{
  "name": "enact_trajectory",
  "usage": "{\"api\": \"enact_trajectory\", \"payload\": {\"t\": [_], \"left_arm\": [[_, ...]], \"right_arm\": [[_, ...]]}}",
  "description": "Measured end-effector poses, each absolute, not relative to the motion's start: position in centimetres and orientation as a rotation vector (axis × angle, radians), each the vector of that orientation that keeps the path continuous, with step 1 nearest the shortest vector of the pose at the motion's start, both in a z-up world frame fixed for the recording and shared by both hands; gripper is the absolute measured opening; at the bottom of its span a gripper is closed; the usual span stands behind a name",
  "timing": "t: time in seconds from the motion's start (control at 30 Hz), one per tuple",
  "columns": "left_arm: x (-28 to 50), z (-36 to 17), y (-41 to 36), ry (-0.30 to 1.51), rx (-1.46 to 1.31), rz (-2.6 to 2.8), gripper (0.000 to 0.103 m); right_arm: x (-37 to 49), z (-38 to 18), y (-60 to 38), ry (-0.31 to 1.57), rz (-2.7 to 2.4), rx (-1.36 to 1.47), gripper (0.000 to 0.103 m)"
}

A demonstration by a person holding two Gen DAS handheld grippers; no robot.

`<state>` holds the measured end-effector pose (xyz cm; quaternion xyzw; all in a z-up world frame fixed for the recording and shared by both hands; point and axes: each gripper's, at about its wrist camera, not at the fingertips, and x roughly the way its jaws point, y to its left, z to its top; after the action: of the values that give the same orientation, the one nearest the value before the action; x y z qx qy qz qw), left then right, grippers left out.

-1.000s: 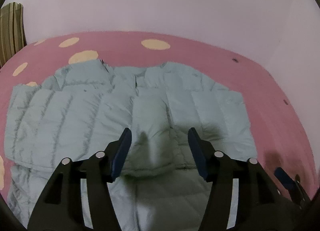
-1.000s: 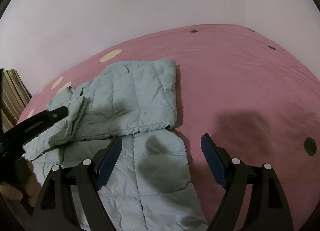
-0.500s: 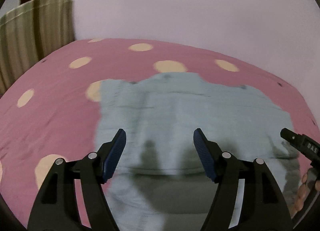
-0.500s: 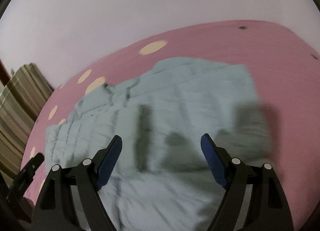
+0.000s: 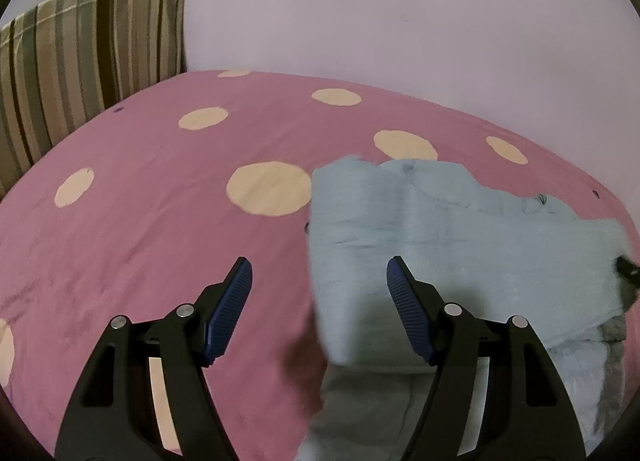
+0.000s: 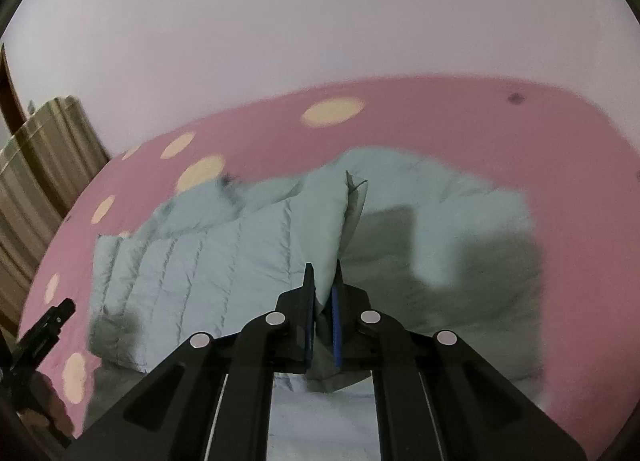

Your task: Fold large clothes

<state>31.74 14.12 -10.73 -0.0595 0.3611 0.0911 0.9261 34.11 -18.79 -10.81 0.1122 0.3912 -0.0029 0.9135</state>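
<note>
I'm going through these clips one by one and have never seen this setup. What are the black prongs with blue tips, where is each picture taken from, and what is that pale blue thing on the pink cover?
No robot here: a person holds a two-finger gripper in each hand, each with a fisheye camera looking along its fingers. One picture is from the left gripper, the other from the right gripper. The blue tips are grip pads. On the pink bedspread with cream dots lies a pale blue quilted jacket. The right gripper is shut on a fold of the jacket, having just closed. The left gripper is open, over the jacket's edge, holding nothing. A striped cushion stands at the far left.
</note>
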Motion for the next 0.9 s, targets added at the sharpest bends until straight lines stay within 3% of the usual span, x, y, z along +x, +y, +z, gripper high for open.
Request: {"api": "enact_trajectory", "payload": {"t": [0.23,0.57,0.67,0.8,0.9], "left_arm": [[36.0,-13.4,10.9,0.809,-0.082,0.145,0.07],[38.8,-17.3,8.2,0.889,0.03,0.158,0.07],[38.7,-17.0,8.2,0.892,0.038,0.154,0.07],[38.0,-14.7,8.4,0.85,0.004,0.136,0.07],[38.3,-13.0,7.6,0.805,0.0,0.112,0.07]], "right_arm": [[34.2,-12.7,-25.5,0.841,-0.14,0.212,0.006],[35.2,-18.0,-27.7,0.935,-0.16,0.232,0.008],[34.7,-17.8,-27.5,0.952,-0.158,0.251,0.016],[33.2,-14.5,-27.4,0.878,-0.183,0.25,0.05],[33.2,-11.4,-25.9,0.783,-0.183,0.205,0.052]]}}
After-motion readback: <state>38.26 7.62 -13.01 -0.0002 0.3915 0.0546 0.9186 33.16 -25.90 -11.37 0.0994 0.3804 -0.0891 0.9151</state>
